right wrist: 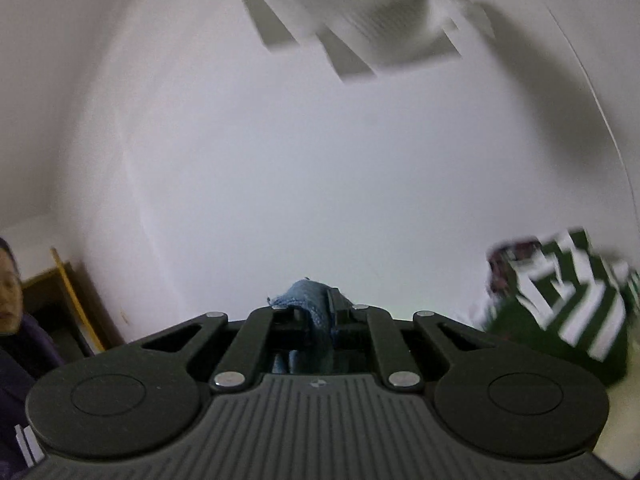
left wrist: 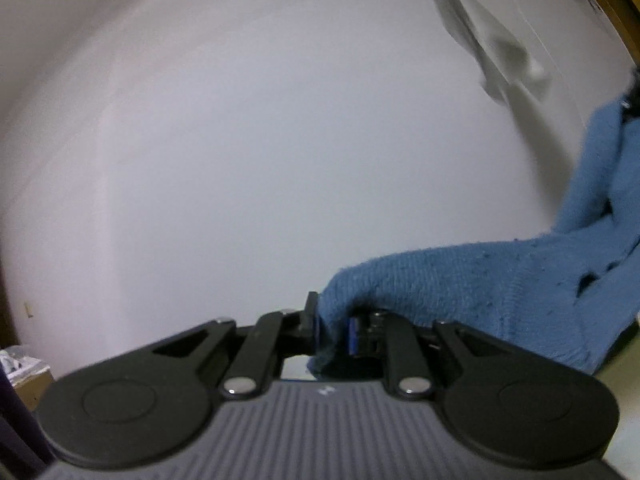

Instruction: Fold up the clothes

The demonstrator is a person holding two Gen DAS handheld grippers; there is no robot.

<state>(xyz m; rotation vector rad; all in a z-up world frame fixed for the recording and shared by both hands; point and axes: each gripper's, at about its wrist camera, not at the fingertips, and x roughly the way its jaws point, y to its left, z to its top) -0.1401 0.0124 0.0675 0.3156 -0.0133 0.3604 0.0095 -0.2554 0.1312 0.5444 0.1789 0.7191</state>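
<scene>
Two hand-held black two-finger grippers point level at a plain white wall, each clamped on part of a blue knitted garment.

In the left wrist view, the left gripper [left wrist: 334,330] has its jaws drawn close together on a bunched edge of the blue knitted garment [left wrist: 460,280]. The cloth stretches away from the jaws to the right and climbs the right edge of the picture, where it ends at a dark, blurred shape too indistinct to identify. Only this view shows the garment's spread and its ribbed weave. A white wall-mounted unit [left wrist: 480,40], blurred, sits at upper right, and a brown cardboard box [left wrist: 28,372] peeks in at lower left.

In the right wrist view, the right gripper [right wrist: 320,320] is nearly fully closed, pinching a small fold of the same blue fabric [right wrist: 308,300] that pokes up between the jaws; the rest of the garment is hidden below the gripper body. This view alone shows a dark green and white striped cloth [right wrist: 568,308] lying at the right, blurred, with a reddish patterned item just behind it. A person in a dark jacket [right wrist: 16,344] appears at the left edge, beside a wooden frame with a yellow stick [right wrist: 76,300]. The white unit [right wrist: 360,20] on the wall appears at the top centre here.
</scene>
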